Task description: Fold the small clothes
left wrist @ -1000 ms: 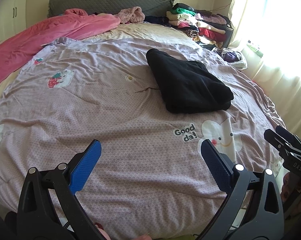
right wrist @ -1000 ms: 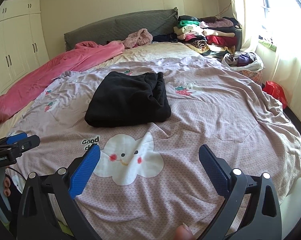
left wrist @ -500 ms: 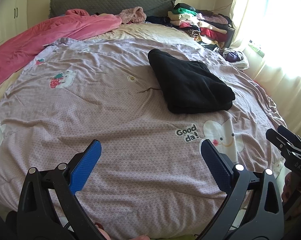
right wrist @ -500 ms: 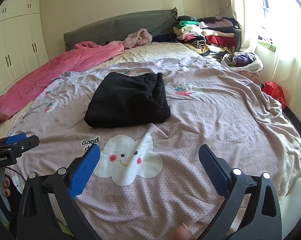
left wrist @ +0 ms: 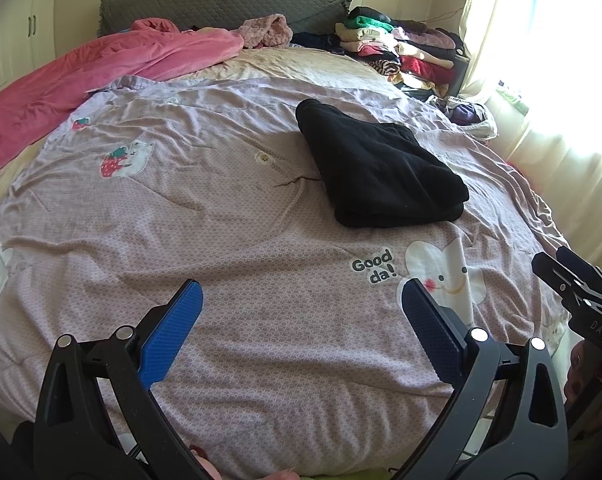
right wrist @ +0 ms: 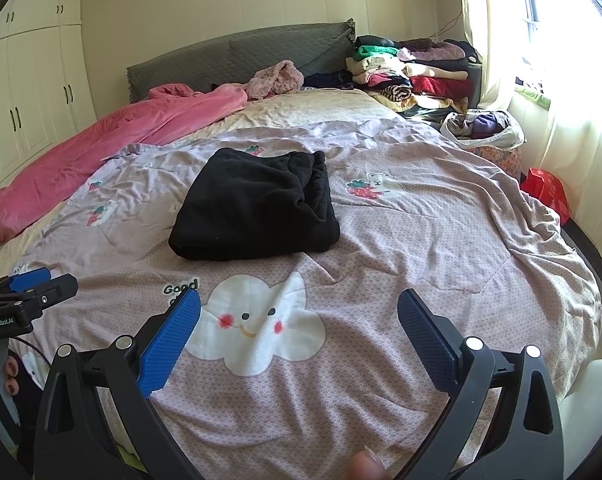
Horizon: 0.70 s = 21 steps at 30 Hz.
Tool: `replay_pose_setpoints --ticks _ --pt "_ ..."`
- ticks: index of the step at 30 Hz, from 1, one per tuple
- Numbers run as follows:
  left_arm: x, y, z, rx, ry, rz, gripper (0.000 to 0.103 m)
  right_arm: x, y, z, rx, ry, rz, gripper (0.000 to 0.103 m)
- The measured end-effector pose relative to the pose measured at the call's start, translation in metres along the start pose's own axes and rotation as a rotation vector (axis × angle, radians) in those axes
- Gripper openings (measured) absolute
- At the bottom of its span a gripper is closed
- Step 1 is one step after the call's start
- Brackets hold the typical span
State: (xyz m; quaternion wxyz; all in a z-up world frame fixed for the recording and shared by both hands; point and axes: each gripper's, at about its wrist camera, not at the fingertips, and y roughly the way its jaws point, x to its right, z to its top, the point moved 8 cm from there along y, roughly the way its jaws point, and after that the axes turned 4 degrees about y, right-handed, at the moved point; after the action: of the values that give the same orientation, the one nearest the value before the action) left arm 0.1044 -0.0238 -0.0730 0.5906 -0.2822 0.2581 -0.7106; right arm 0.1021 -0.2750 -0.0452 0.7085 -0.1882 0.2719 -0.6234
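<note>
A black garment (left wrist: 377, 172) lies folded in a thick rectangle on the lilac cartoon-print bedspread (left wrist: 221, 240); it also shows in the right wrist view (right wrist: 257, 208). My left gripper (left wrist: 301, 316) is open and empty, held above the bed's near edge, well short of the garment. My right gripper (right wrist: 299, 320) is open and empty over the white cloud print (right wrist: 257, 324). Each gripper shows at the edge of the other's view: the right one (left wrist: 581, 292) and the left one (right wrist: 25, 292).
A pink blanket (left wrist: 101, 68) lies along the far left. A stack of folded clothes (left wrist: 397, 52) sits at the far right by the grey headboard (left wrist: 221, 4). A basket of clothes (right wrist: 485, 132) and a red bag (right wrist: 547, 188) stand beside the bed near the curtained window.
Both grippers stay open. The left view has shifted slightly, with the garment a little lower and further right in frame. The garment itself has not moved.
</note>
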Motion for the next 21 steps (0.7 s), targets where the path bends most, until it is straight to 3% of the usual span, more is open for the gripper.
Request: replay_pose_setpoints --ticks 21 --pt "-0.0032 -0.0033 0.0016 0.002 -0.002 0.003 0.094 -0.0037 0.0009 -0.0014 -0.006 -0.002 0.008 0.098"
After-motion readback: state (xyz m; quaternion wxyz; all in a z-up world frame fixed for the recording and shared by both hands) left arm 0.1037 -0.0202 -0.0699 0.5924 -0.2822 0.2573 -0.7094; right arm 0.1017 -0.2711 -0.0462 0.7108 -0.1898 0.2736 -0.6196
